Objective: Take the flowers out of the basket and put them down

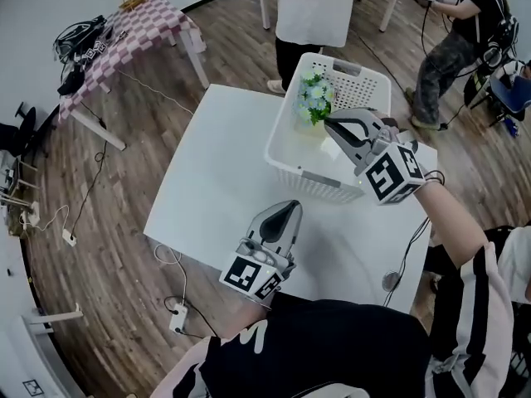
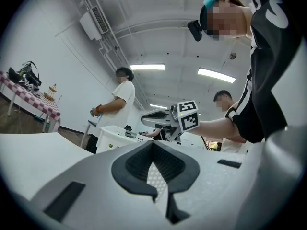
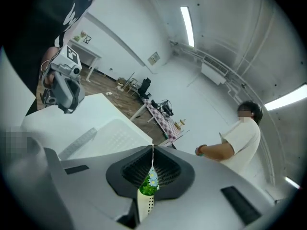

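A white plastic basket [image 1: 286,166] stands on the far right part of the white table [image 1: 216,181]. In its far corner sits a small bunch of pale blue and white flowers [image 1: 314,99] with green leaves. My right gripper [image 1: 328,123] hangs over the basket, its shut tips right beside the leaves, with nothing seen between them. In the right gripper view the flowers [image 3: 149,183] show through the slit behind the shut jaws [image 3: 153,148]. My left gripper [image 1: 287,210] hovers shut over the table's near side, in front of the basket, and holds nothing [image 2: 153,143].
A person in a white shirt [image 1: 315,7] stands just beyond the basket. Another person [image 1: 465,31] sits at the far right. A table with a checked cloth [image 1: 124,40] stands at the far left. Cables trail over the wooden floor [image 1: 91,189] and the table's right edge [image 1: 408,251].
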